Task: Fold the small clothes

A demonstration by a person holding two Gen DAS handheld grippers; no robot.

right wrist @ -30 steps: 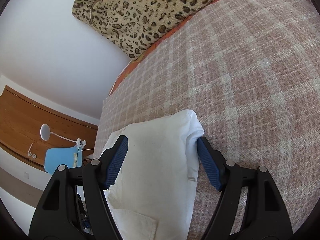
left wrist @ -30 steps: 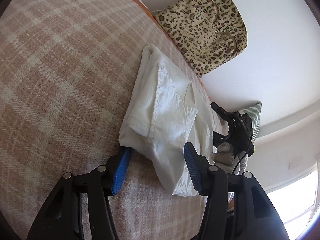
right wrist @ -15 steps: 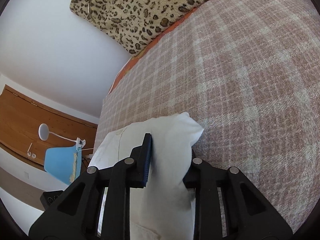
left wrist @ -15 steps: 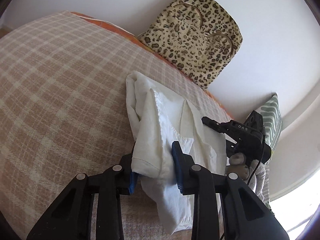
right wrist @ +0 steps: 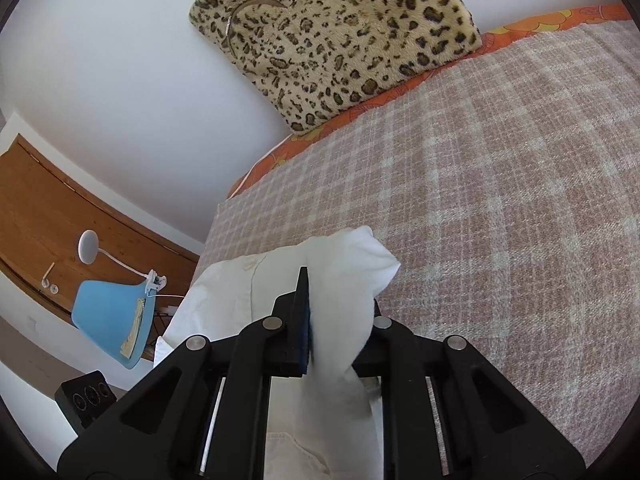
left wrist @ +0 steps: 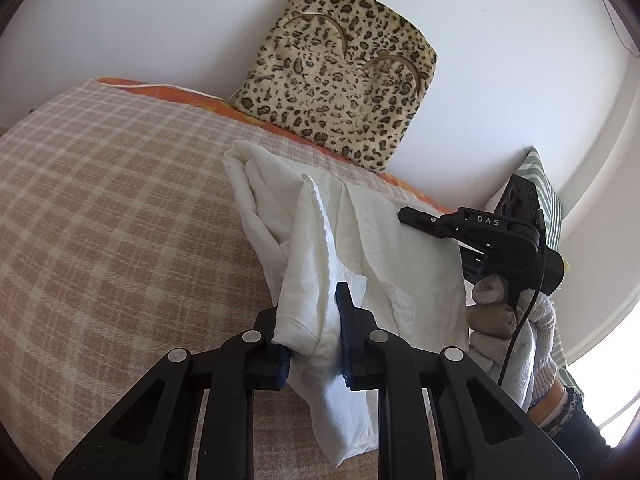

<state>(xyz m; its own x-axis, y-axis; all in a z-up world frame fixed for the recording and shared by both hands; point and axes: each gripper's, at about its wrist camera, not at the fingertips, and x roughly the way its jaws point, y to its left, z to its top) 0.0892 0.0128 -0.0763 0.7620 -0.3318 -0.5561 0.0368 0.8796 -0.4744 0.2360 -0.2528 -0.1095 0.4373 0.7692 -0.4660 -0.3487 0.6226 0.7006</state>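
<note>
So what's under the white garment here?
The checked blanket lies under the white garment, which both grippers hold partly raised. Anything beneath its far folds is hidden.

text: "DAS" | showing in pale capitals on the black body of the right gripper (left wrist: 408, 215), seen from the left wrist view | standing over the bed's far edge, near the striped pillow (left wrist: 546, 196) | right wrist view: nothing legible showing | no other labels, brands, numbers or signs reading anywhere
</note>
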